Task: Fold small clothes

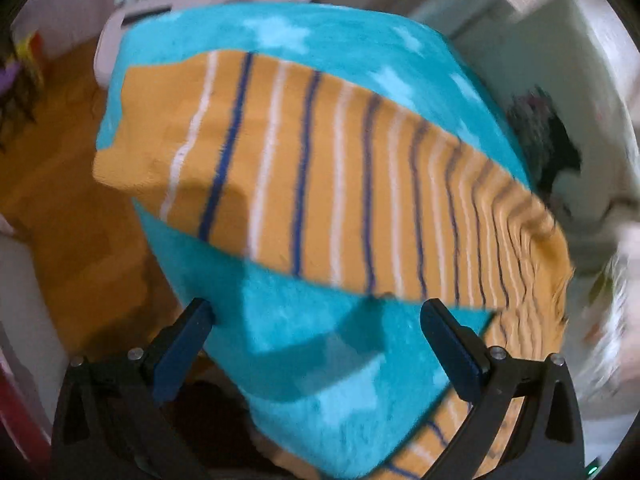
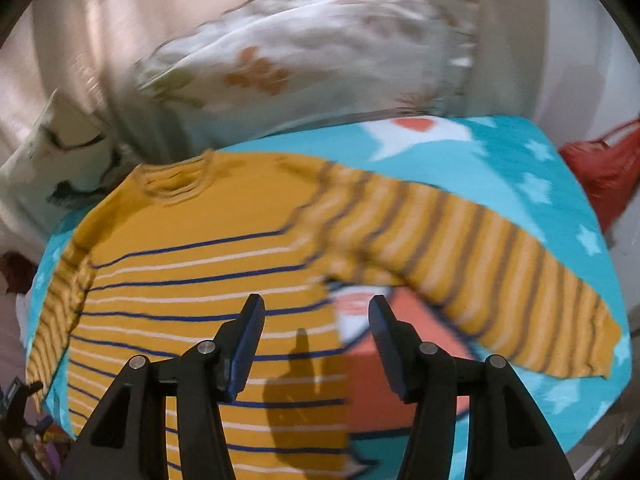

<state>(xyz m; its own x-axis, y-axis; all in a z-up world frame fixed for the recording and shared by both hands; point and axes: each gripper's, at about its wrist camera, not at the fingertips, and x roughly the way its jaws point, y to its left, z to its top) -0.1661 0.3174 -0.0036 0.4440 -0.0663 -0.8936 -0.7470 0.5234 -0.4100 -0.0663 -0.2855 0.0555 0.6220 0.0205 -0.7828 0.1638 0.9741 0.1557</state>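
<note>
Left gripper (image 1: 316,332) spread wide, nothing between its dark-blue fingers (image 1: 184,350), hovering above a turquoise blanket (image 1: 304,344) dotted with pale stars. Just ahead of the fingertips, a sleeve (image 1: 304,176) of the mustard-yellow striped sweater (image 2: 208,280), stretched flat across the blanket, cuff end to the left, blue and white bands crossing it. No contact visible between left gripper and sleeve; near edge of the sleeve just beyond the fingertips, a little closer to the right-hand finger. More of the striped knit bunched under the right-hand finger at the bottom of the left wrist view. Orange-brown wooden floor (image 1: 52,184) off the blanket's left edge.

Right gripper (image 2: 316,312) likewise released, fingers (image 2: 250,344) parted and holding nothing. Poised over the sweater's side edge: left finger above the striped body, right finger above a bare orange-red patch (image 2: 380,384) of the blanket's print. Sweater laid face up, round neckline (image 2: 176,184) far from the gripper, plain yellow chest above rows of blue and white stripes. Second sleeve (image 2: 480,272) angled out to the right beyond the right finger, cuff near the blanket's edge. Shadow of the gripper cast on the knit between the fingers. White floral-print bedding (image 2: 312,52), blurred, behind the blanket; something red (image 2: 604,168) at far right.
</note>
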